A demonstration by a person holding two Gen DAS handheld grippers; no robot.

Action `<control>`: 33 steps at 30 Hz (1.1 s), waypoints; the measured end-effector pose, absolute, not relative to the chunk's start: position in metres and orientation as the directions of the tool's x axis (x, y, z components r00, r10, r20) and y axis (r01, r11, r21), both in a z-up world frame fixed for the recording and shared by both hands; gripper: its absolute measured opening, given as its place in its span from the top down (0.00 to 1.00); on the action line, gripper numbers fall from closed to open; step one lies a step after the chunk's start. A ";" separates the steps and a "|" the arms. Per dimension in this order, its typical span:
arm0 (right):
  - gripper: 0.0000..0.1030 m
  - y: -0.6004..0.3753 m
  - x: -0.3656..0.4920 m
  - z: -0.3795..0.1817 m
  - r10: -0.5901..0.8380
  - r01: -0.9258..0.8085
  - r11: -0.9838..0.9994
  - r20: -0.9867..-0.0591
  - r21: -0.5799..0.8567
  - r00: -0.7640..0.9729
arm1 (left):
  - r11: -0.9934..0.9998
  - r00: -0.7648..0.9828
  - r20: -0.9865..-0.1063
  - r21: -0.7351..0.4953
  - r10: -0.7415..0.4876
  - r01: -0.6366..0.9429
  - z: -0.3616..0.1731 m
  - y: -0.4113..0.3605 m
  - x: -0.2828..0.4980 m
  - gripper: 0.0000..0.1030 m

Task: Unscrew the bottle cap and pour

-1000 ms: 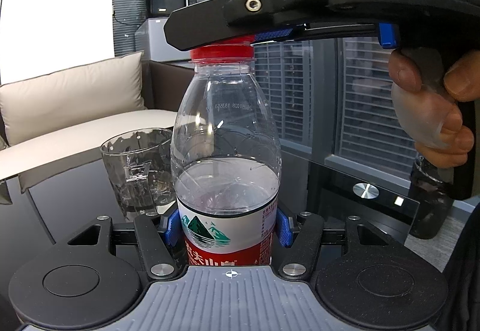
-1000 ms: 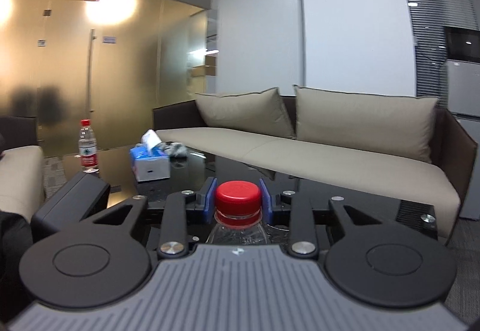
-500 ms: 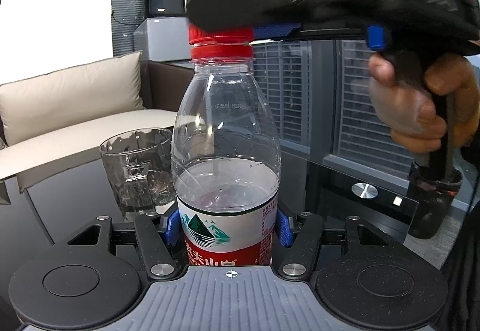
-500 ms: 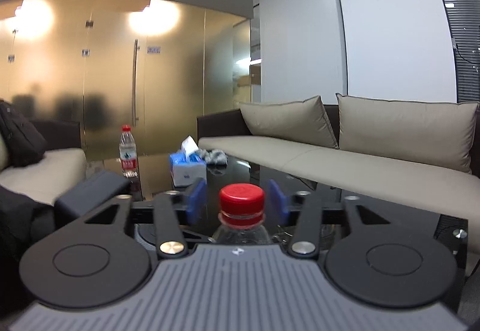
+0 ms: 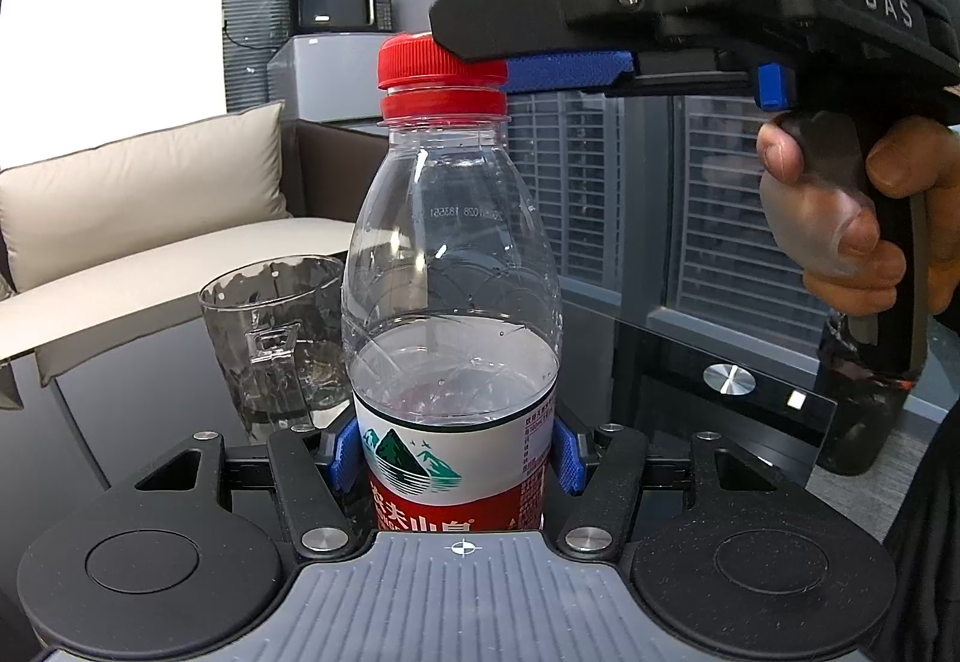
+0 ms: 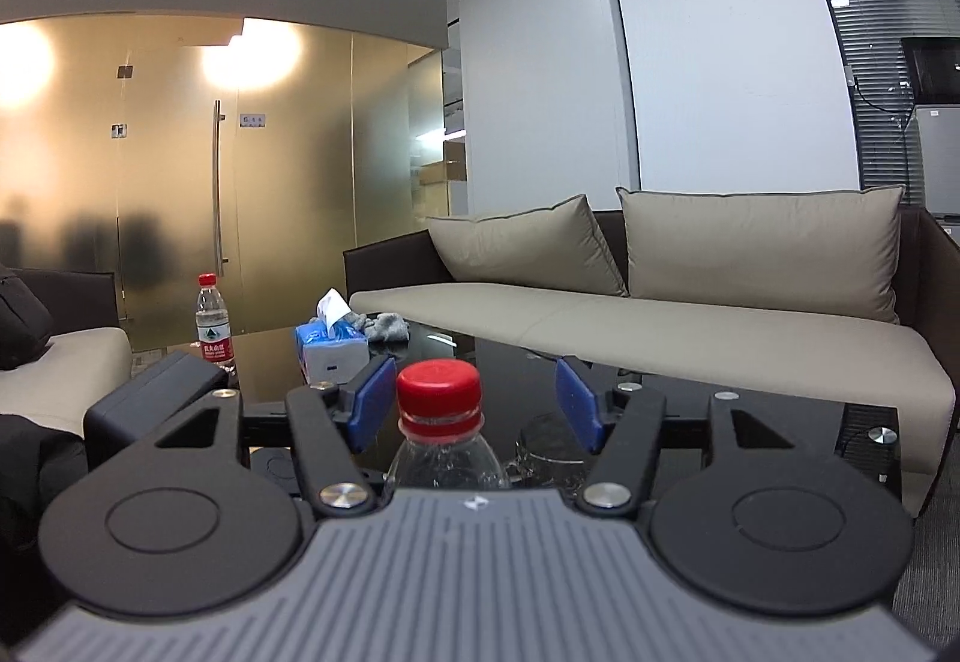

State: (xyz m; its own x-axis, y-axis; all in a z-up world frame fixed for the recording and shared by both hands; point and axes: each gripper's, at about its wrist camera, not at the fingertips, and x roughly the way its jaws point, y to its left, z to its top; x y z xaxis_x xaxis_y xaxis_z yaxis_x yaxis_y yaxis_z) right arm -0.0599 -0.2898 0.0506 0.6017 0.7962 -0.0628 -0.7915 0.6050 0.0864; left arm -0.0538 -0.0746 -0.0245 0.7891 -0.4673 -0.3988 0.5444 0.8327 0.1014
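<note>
Your left gripper [image 5: 456,458] is clamped on the water bottle [image 5: 450,302], its blue pads [image 5: 343,458] pressed against both sides of the white and red label, and the bottle stands upright on the dark glass table [image 5: 678,356], about a third full. Your right gripper [image 6: 474,401] has just been opening: its blue pads [image 6: 373,401] now stand clear of the red cap [image 6: 439,385] on either side, with visible gaps, so the cap sits between the jaws but is not gripped. The cap is on the bottle's neck, above its red ring. In the left wrist view the right gripper reaches in level from the right at cap height, and your right hand [image 5: 852,218] is wrapped around its black handle. Just beside the bottle, on its left in that view, stands a clear glass mug [image 5: 270,338] on the table. Farther out, across the table in the right wrist view, you have a blue tissue box [image 6: 330,347], a grey cloth [image 6: 390,329] just behind it, and a second bottle [image 6: 213,320] with a red cap. A beige sofa [image 6: 690,314] runs along the table's far side.
</note>
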 end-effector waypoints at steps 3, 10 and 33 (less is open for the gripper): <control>0.40 -0.293 -0.060 0.050 0.796 -0.791 0.605 -0.061 0.094 0.602 | 0.836 0.791 -0.402 0.102 -0.462 0.540 -0.023 -0.080 -0.055 0.46; 0.40 -0.300 -0.060 0.048 0.795 -0.788 0.606 -0.057 0.110 0.604 | 0.838 0.791 -0.403 0.098 -0.460 0.537 -0.023 -0.081 -0.056 0.46; 0.40 -0.292 -0.074 0.054 0.792 -0.788 0.610 -0.022 0.082 0.610 | 0.839 0.793 -0.404 0.102 -0.456 0.534 -0.027 -0.089 -0.054 0.46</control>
